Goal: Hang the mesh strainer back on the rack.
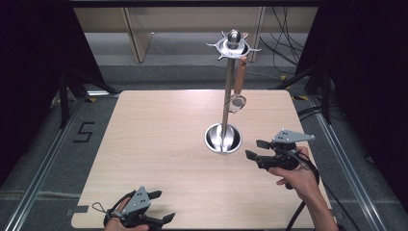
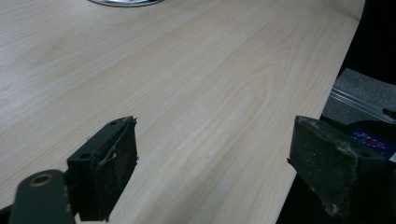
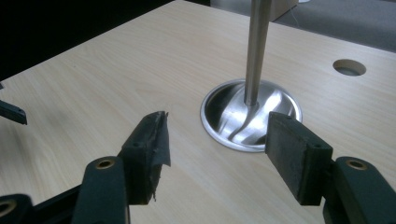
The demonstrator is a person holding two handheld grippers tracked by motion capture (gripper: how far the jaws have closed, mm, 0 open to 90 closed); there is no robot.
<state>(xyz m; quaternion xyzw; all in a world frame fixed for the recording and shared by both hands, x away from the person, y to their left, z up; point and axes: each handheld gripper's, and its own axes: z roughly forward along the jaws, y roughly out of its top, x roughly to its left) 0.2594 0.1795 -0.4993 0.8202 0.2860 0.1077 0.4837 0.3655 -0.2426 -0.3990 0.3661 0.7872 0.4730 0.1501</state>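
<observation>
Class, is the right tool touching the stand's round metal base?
Apart. The high view shows bare table between the right tool and the base.

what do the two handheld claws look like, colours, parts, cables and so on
Both are black two-jaw tools. The left claw and the right claw each carry a grey three-cornered plate on top with small dark holes. The pads are dark, rough and frayed, with brass-coloured rivets at the jaw links. A black cable trails from each. The person's forearms are bare, no sleeves showing.
</observation>
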